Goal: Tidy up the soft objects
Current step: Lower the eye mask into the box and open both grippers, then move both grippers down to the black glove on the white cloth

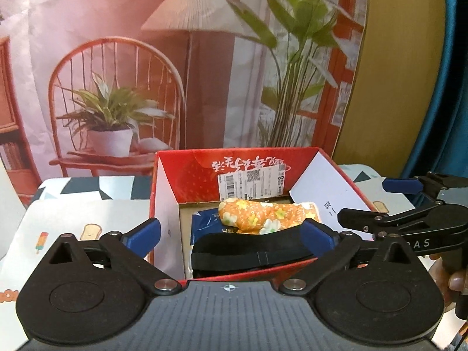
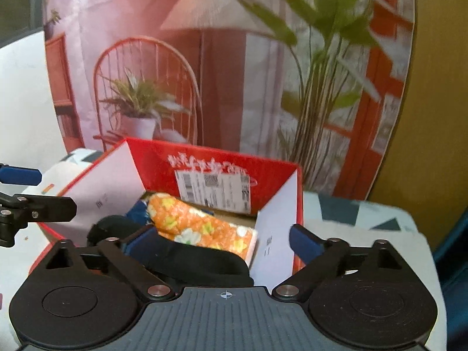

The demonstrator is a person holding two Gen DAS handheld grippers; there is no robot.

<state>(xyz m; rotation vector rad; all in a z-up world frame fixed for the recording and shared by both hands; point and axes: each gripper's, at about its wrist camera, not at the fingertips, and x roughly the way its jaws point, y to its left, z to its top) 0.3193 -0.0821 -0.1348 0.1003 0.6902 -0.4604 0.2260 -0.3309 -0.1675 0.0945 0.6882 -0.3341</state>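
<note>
A red cardboard box [image 1: 187, 175] [image 2: 272, 172] with raised flaps stands on the table. Inside it lie an orange flowered cloth roll [image 1: 257, 215] [image 2: 199, 225], a black padded strap item [image 1: 248, 253] [image 2: 199, 260] nearer me, and a blue packet [image 1: 204, 223] beneath. My left gripper [image 1: 231, 234] hovers over the box's near edge, open wide, with nothing pressed between its blue pads. My right gripper [image 2: 222, 241] hangs above the box's near right corner, also open, its pads clear of the black item. The right gripper [image 1: 409, 213] shows at the right of the left wrist view.
A printed backdrop of a chair, lamp and plants hangs behind the table. The table [image 1: 87, 213] [image 2: 351, 228] has a patterned cloth with toast and ice-lolly prints. A hand [image 1: 450, 275] grips the right tool's handle. A blue curtain [image 1: 438, 87] hangs at the far right.
</note>
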